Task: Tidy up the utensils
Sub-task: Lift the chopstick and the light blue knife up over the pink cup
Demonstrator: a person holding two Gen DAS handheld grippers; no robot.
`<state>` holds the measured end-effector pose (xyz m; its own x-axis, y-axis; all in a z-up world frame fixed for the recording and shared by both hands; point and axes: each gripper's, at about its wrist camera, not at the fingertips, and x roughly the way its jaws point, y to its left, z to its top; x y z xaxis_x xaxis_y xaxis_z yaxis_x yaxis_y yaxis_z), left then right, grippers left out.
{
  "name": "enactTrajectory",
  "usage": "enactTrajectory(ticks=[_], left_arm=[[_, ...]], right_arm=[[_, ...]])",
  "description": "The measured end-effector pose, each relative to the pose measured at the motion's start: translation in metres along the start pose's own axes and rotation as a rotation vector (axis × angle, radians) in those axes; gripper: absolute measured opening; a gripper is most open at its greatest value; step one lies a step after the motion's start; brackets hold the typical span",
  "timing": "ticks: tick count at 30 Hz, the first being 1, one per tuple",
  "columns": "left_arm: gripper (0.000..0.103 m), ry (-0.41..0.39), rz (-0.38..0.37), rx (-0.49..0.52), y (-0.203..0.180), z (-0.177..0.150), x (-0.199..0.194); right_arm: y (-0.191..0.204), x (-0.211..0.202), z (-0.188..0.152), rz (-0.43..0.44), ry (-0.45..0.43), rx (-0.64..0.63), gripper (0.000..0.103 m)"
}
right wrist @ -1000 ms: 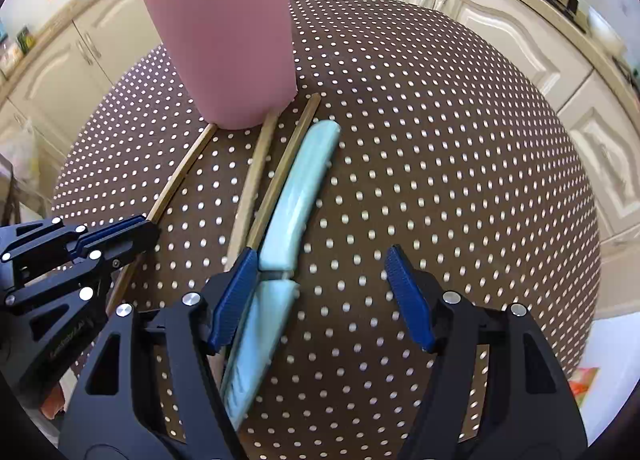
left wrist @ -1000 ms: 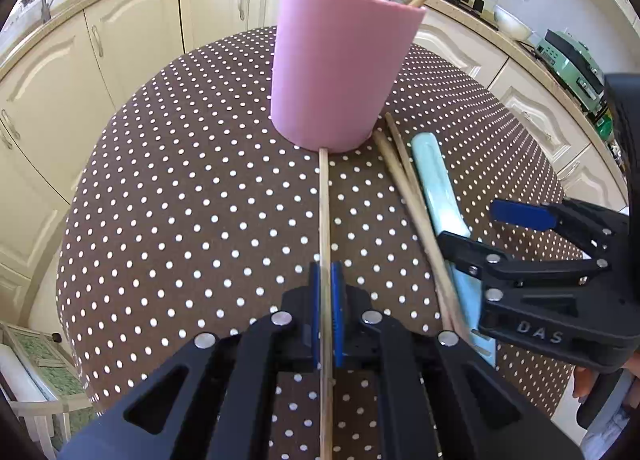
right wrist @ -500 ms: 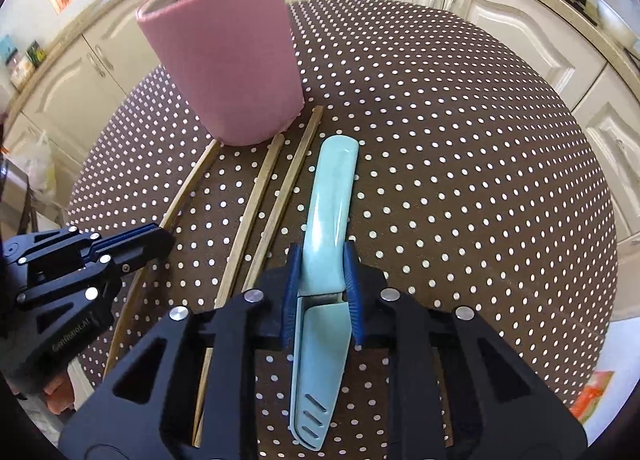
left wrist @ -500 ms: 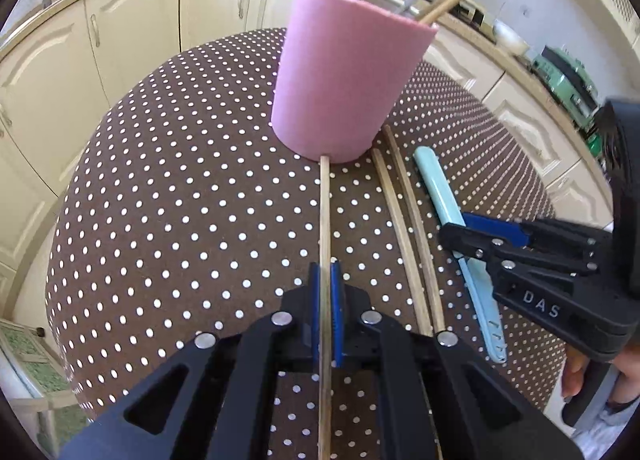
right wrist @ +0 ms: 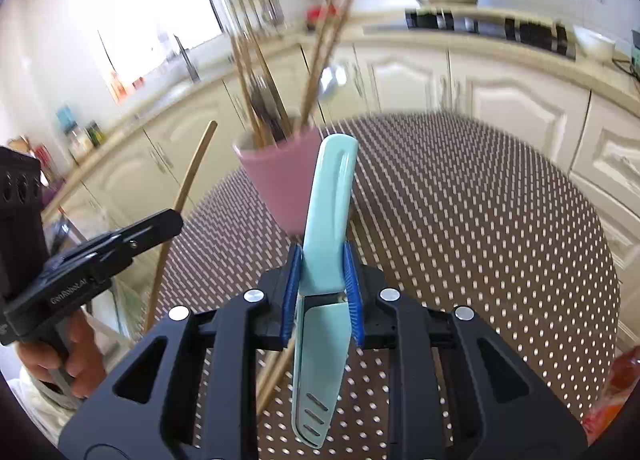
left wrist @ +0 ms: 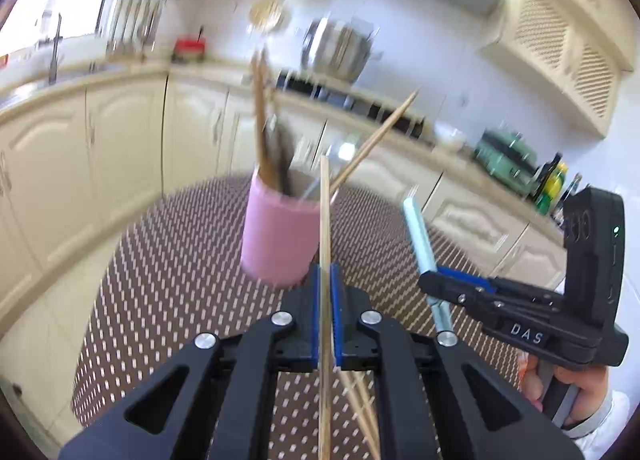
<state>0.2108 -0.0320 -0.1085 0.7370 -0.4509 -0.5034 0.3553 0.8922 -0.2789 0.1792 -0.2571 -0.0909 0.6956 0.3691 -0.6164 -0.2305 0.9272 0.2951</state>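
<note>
Currently, left wrist view: left gripper [left wrist: 326, 292] is clamping a wooden chopstick [left wrist: 325, 216], raised w/ tip in front of pink cup [left wrist: 276, 236] on dotted table [left wrist: 168, 292]. Right wrist view: right gripper [right wrist: 322, 284] is pinching teal sheathed knife [right wrist: 326, 228] at handle/sheath joint, above table, near cup; two chopsticks [right wrist: 276, 370] are lying underneath.

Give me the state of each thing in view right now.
Left tongs: shut on a chopstick, lifted.
Right tongs: shut on sheathed teal knife, lifted.
Pink utensil cup: upright on table, holding utensils.
Two loose chopsticks: lying on dotted tablecloth.
</note>
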Motion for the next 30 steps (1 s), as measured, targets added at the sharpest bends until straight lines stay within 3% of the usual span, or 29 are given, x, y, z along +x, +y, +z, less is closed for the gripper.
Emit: enactTrajectory(ticks=[6,14,19,30], left_arm=[[0.005,-0.256,-0.090,0.038,-0.018,0.023,-0.025],[0.005,-0.544,-0.120,0.054,-0.033,0.062,-0.015],[0.005,-0.607,-0.120,0.008,-0.025,0.082,0.005],[0.005,-0.730,-0.067,-0.029,-0.004,0.110,0.032]], right_arm=[[0.008,-0.033,0.017,0.038,-0.201,-0.010,0.022],[0.021,-0.016,0.068,0.068,-0.441,-0.047,0.022],[0.020,0.004,0.101,0.079,-0.545,-0.058,0.022],[0.017,0.045,0.121,0.103,-0.624,-0.028,0.022]])
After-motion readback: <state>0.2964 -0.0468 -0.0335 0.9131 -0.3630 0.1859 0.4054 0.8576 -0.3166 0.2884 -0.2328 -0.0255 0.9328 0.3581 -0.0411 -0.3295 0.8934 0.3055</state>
